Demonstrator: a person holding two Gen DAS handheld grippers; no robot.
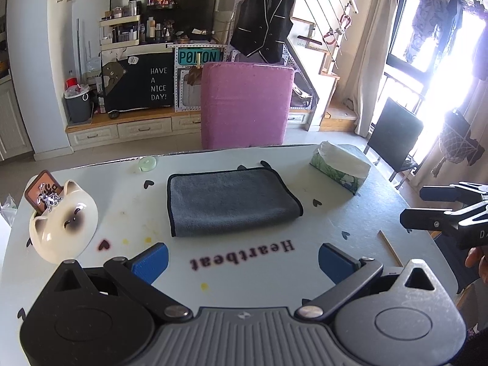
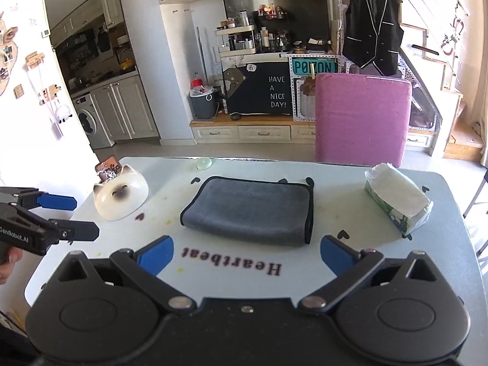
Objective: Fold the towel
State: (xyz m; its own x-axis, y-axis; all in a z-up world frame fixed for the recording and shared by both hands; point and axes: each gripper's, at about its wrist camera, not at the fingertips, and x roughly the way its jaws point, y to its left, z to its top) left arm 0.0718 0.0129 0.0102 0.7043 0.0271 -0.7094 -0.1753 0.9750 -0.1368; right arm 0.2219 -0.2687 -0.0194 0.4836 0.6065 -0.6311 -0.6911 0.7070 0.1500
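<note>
My white table (image 1: 91, 201) with 5 things on it.
I see a folded gray towel (image 1: 231, 202), cat bowl (image 1: 65, 222), tissue pack (image 1: 340, 166), green tape roll (image 1: 147, 163) and stick (image 1: 390, 248).

Left claw (image 1: 243, 261): black linkage arms, blue pads, silver pivot screws, ribbed grey body.
Right claw (image 2: 246, 255): the same, black body.

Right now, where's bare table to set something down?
Free: the near strip by the Heartbeat print, and between towel and tissue pack. Tight: left, between cat dish and towel. Both claws hang open over the near edge.
</note>
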